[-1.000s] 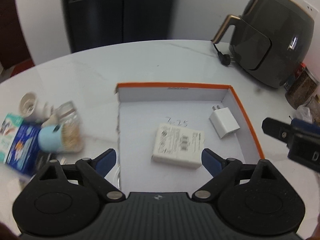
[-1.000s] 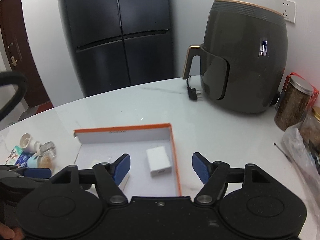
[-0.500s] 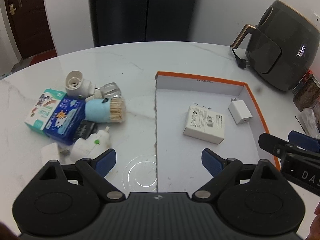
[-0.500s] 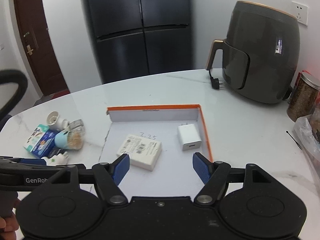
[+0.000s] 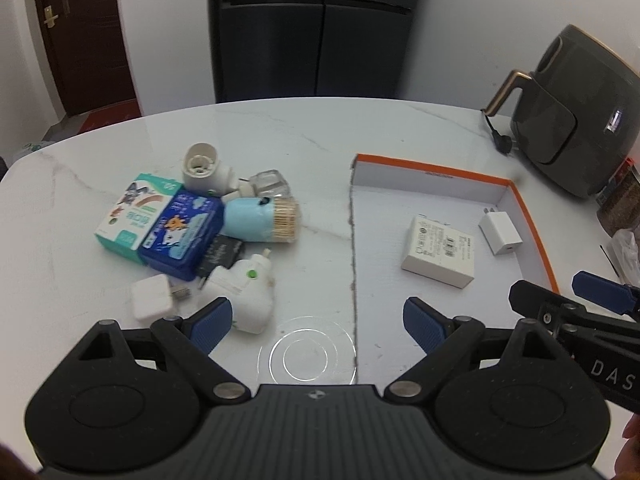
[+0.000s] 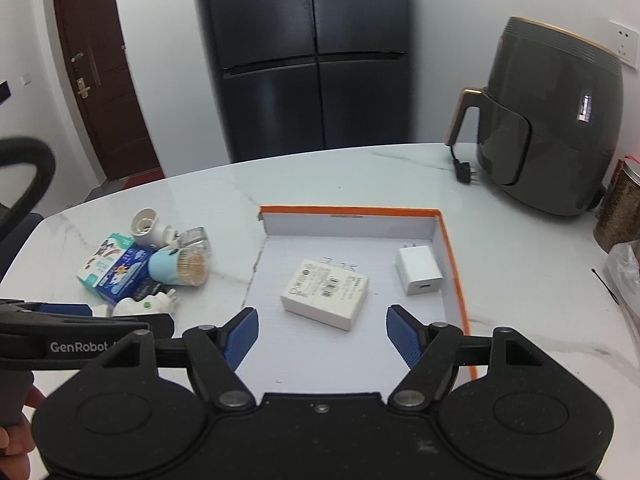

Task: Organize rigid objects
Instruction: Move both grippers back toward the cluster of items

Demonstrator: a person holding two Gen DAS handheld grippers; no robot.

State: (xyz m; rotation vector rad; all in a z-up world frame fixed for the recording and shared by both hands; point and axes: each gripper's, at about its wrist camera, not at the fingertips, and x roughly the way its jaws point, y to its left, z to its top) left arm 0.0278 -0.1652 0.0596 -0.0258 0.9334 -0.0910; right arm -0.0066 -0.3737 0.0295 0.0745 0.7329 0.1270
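White marble is carrying a pile [image 5: 200, 232] near its left edge; your empty left gripper [image 5: 316, 318] is gaping wide—pinch that light, stiff plug [image 5: 246, 296] by its flat sides.

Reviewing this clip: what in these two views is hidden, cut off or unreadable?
- Black packet, left wrist view: mostly under the blue box and white plug-in device; print unreadable.
- Small white cube adapter: right wrist view hides it behind the left gripper.
- Label on flat white box: too small in both views.
- Jar: cut by right edge.
- Right gripper: jaws apart, empty.
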